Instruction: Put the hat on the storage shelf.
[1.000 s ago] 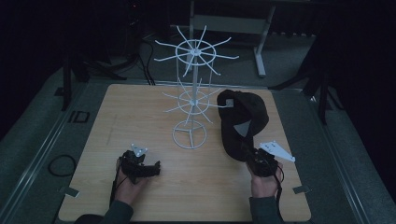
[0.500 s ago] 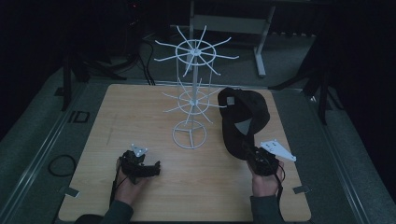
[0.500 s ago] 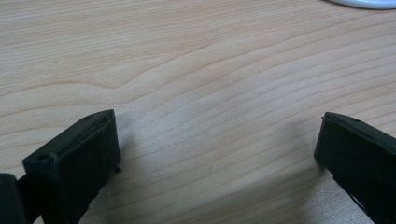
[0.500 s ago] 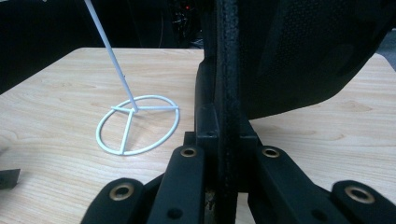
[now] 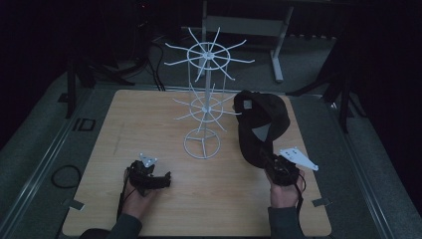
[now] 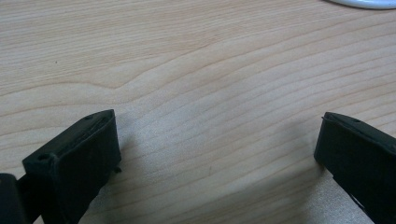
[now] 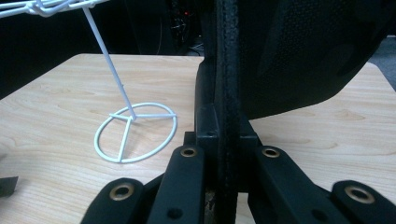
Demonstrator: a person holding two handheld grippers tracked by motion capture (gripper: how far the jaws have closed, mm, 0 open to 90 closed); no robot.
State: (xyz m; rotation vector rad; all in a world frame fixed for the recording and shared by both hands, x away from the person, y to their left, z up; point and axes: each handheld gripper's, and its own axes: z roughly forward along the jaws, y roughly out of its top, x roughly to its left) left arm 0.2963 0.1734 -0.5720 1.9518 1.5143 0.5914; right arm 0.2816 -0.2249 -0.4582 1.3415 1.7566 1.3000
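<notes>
Black cap (image 5: pixel 260 124) held up by its brim in the right tool (image 5: pixel 275 166), right of a white wire rack (image 5: pixel 204 107). Left tool (image 5: pixel 158 180) rests wide open on the table (image 5: pixel 149 119).

You have almost nothing to read here: the one sign is a dark marking that looks like "ID" (image 5: pixel 85 124), standing on the grey surface just off the left edge of the wooden table (image 5: pixel 149 114), and it is small enough that you cannot be sure of the letters. The black cap (image 5: pixel 259 124) carries a small pale patch (image 5: pixel 246 104) near its top and a grey one lower down, but no lettering on either can be made out.
</notes>
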